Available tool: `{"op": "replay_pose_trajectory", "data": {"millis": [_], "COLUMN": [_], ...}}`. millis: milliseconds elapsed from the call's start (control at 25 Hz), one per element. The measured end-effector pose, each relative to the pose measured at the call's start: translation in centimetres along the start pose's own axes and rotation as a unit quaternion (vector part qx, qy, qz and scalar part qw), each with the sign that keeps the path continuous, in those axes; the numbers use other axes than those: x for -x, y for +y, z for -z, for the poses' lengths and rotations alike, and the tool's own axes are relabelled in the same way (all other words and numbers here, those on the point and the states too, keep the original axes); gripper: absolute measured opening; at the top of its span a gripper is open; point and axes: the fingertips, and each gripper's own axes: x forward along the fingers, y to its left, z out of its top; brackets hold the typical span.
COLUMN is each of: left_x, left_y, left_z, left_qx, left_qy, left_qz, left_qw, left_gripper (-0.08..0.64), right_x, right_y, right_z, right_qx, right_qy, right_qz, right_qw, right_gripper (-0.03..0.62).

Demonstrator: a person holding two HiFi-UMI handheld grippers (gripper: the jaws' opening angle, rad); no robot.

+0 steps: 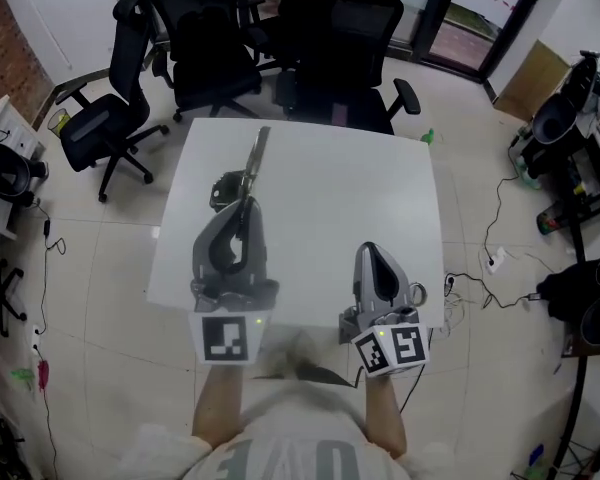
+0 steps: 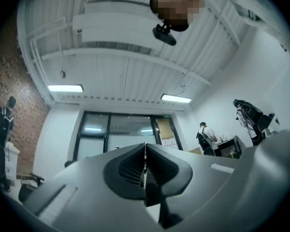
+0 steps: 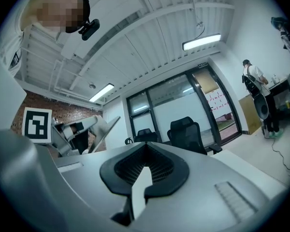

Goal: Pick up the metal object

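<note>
The metal object point(image 1: 258, 153) is a long flat grey piece with a bulkier part at its lower end. My left gripper point(image 1: 245, 203) is shut on that lower end and holds it over the white table point(image 1: 360, 188). In the left gripper view the jaws point(image 2: 145, 151) are pressed together with only a thin metal edge between them. The right gripper view shows the left gripper point(image 3: 75, 132) with the metal object point(image 3: 106, 129) sticking up out of it. My right gripper point(image 1: 368, 251) is over the table's near right part, shut on nothing point(image 3: 145, 149).
Black office chairs point(image 1: 205, 38) point(image 1: 345, 38) stand behind the table, with another point(image 1: 105, 128) at its left. Cables and a power strip point(image 1: 495, 260) lie on the floor to the right. A person point(image 3: 251, 76) stands by a desk at the far right.
</note>
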Motion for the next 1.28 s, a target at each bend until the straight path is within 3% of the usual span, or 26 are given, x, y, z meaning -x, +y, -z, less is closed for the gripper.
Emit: {"op": "replay_pose_trajectory", "data": {"millis": [80, 200, 720, 920, 1160, 1280], "left_x": [0.5, 1.9, 5.8, 9.1, 14.4, 18.1], "left_y": [0.2, 0.6, 0.8, 1.0, 0.3, -0.7], "left_z": [-1.0, -0.2, -0.9, -1.9, -1.6, -3.7], "left_qx": [-0.016, 0.005, 0.010, 0.018, 0.038, 0.031], "left_qy": [-0.017, 0.000, 0.003, -0.010, 0.001, -0.030], "left_qz": [0.003, -0.004, 0.008, 0.020, 0.018, 0.011], "left_qw": [0.9997, 1.0000, 0.9999, 0.9996, 0.9991, 0.9990], "left_gripper": [0.006, 0.006, 0.006, 0.006, 0.006, 0.006], "right_x": [-0.1, 0.0, 1.7, 4.9, 10.6, 13.8], "right_y": [0.4, 1.7, 4.8, 6.5, 8.4, 9.4], "right_z": [-0.4, -0.8, -0.7, 0.5, 2.6, 2.4], "right_qx": [-0.003, -0.004, 0.020, 0.009, -0.001, -0.003], "right_qy": [-0.008, -0.014, -0.008, 0.003, 0.020, 0.009], "right_qz": [-0.004, -0.013, -0.011, 0.013, 0.030, 0.026], "right_qw": [1.000, 1.000, 1.000, 1.000, 0.999, 1.000], "right_gripper": [0.011, 0.011, 0.011, 0.011, 0.011, 0.011]}}
